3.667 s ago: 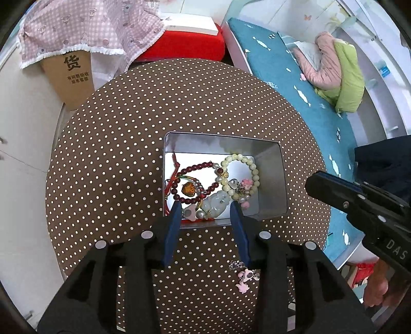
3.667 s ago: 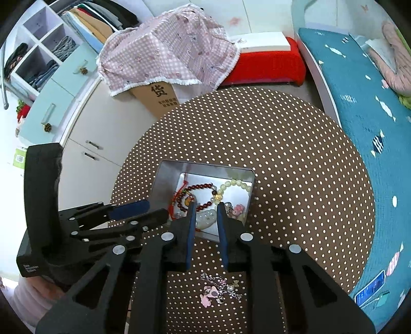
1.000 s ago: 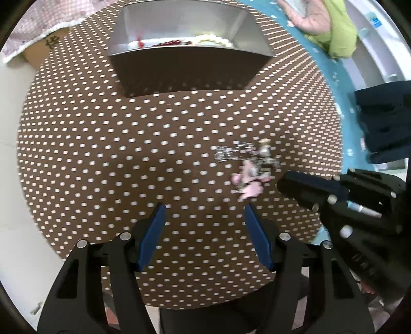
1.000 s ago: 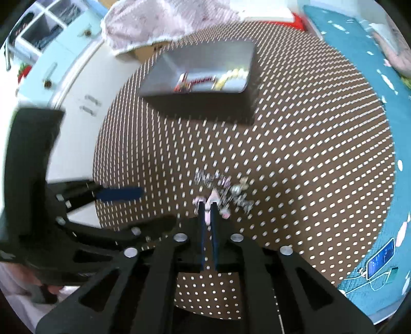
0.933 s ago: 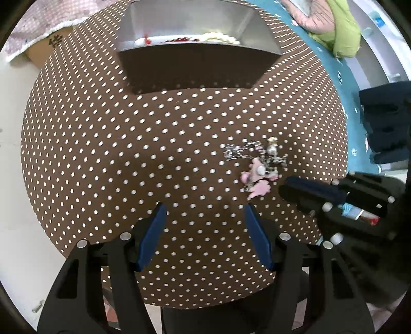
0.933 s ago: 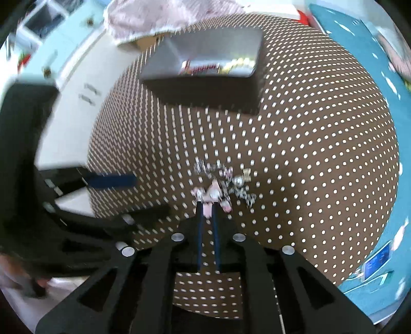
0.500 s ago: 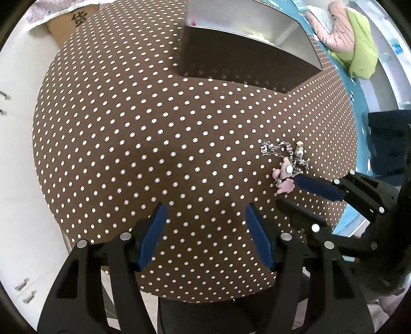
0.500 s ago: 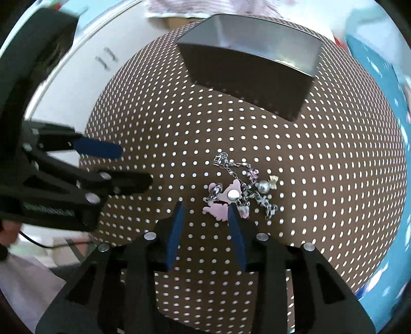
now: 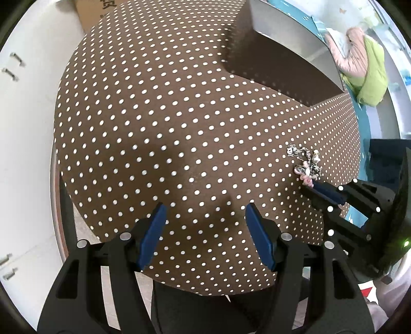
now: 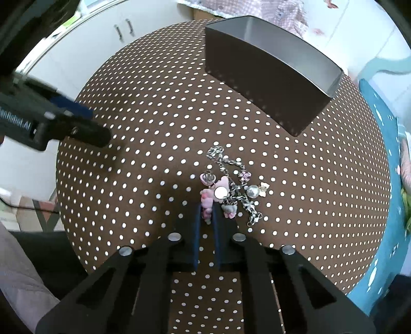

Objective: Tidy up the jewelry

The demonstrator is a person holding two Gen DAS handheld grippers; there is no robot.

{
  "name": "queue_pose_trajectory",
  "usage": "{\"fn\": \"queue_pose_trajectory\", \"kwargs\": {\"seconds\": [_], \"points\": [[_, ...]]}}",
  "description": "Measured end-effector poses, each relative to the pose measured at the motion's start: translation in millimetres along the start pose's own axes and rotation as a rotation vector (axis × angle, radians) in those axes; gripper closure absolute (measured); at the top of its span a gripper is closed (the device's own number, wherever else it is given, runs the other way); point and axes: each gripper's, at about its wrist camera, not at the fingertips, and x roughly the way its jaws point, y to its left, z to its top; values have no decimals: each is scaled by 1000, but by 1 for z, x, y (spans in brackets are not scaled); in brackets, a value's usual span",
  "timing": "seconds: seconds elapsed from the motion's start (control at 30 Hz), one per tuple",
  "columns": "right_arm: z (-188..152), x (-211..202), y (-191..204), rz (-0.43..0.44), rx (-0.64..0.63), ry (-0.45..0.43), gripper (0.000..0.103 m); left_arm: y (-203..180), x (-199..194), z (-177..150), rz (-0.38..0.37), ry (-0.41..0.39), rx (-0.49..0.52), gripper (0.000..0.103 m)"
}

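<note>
A silver charm bracelet (image 10: 231,183) with pink charms lies on the brown polka-dot table (image 10: 154,144). My right gripper (image 10: 206,214) is shut on its pink charm at the near end; the chain still rests on the cloth. The bracelet also shows in the left wrist view (image 9: 305,164), with the right gripper (image 9: 308,185) at it. My left gripper (image 9: 205,218) is open and empty, low over the table's near left part. The metal jewelry box (image 10: 267,66) stands at the far side; its contents are hidden from here.
A cardboard box (image 9: 95,15) and white cabinets (image 10: 77,46) lie beyond the table's left edge. A teal bed (image 10: 385,179) with a pink and green garment (image 9: 364,64) lies to the right. The table edge is close below both grippers.
My right gripper has closed on the bracelet's pink charm, after being open around it half a second ago. My left gripper has shifted left, away from the bracelet, and stays open.
</note>
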Motion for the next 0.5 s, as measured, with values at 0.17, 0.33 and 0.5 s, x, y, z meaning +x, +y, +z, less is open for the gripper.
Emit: {"fn": "queue_pose_trajectory", "kwargs": {"seconds": [0.17, 0.33, 0.5], "points": [[-4, -1, -12, 73, 118, 5, 96, 8, -5, -10, -4, -4, 8, 38], [2, -15, -30, 127, 234, -46, 96, -34, 6, 5, -26, -8, 68, 38], [10, -40, -58, 125, 335, -135, 96, -67, 10, 21, -49, -13, 159, 40]]}}
